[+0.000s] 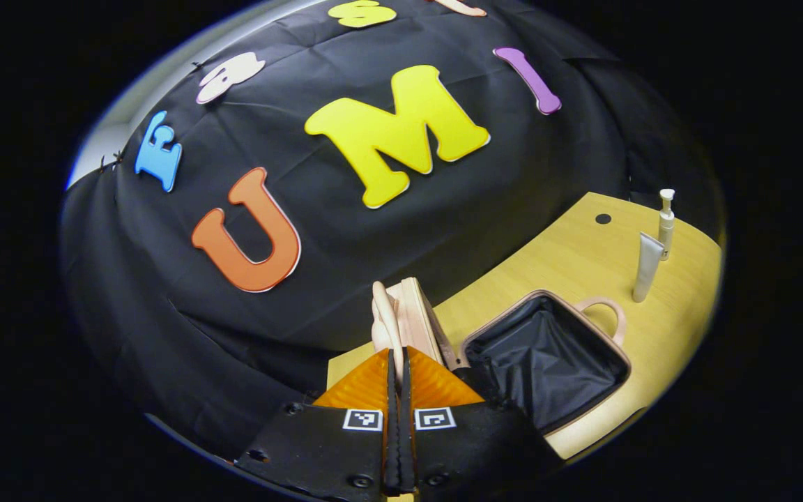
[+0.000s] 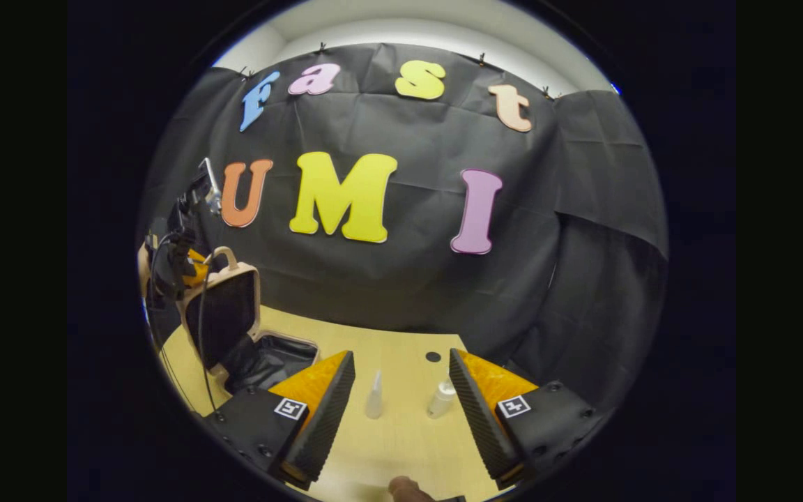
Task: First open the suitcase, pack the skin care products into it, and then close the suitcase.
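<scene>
The bench (image 2: 401, 432) carries the suitcase (image 1: 548, 362), open, its lid (image 2: 224, 307) raised upright. The left tool (image 1: 398, 348) is pressed together at the lid's edge. The right tool (image 2: 401, 390) is spread wide, facing the tube (image 2: 374, 396) and pump bottle (image 2: 441, 399) standing near each other.

Background stuff: a light wood worktop (image 2: 401, 432) with a small dark round hole (image 2: 433, 357) near its back edge, same hole (image 1: 603, 219) seen from the left gripper view. Black wrinkly cloth wall (image 2: 408, 279) hangs behind it, pale wall (image 2: 408, 28) showing above the cloth.
</scene>
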{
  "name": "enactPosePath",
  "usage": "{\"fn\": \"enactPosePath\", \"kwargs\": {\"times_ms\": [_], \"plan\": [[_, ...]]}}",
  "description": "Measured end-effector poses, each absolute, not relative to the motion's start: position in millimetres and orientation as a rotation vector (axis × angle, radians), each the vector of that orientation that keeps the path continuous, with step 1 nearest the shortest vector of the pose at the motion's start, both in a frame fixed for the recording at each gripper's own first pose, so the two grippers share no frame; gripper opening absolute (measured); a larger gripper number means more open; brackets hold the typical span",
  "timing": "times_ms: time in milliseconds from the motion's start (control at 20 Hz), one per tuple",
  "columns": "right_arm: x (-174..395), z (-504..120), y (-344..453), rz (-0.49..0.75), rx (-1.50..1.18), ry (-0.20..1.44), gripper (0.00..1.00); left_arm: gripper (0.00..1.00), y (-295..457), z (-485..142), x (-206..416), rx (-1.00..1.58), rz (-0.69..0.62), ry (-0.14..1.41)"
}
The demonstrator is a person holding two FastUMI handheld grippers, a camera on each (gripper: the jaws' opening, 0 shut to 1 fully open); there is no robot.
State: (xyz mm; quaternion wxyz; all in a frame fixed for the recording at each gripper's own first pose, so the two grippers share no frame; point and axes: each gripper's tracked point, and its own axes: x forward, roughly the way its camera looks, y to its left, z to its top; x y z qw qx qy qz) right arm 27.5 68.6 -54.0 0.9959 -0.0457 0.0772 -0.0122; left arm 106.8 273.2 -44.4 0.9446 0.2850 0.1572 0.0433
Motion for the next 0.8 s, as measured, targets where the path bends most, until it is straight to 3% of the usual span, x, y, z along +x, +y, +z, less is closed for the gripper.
{"fn": "enactPosePath", "kwargs": {"times_ms": [400, 800], "plan": [[29.6, -68.6, 112.5, -0.049, -0.091, 0.234, 0.8, 0.03, 424.8, -123.5, 94.9, 0.432, 0.182, 0.456], [13.4, -87.4, 135.3, -0.046, -0.153, 0.302, 0.81, 0.03, 485.8, -241.0, 98.4, 0.135, 0.148, 0.617]]}}
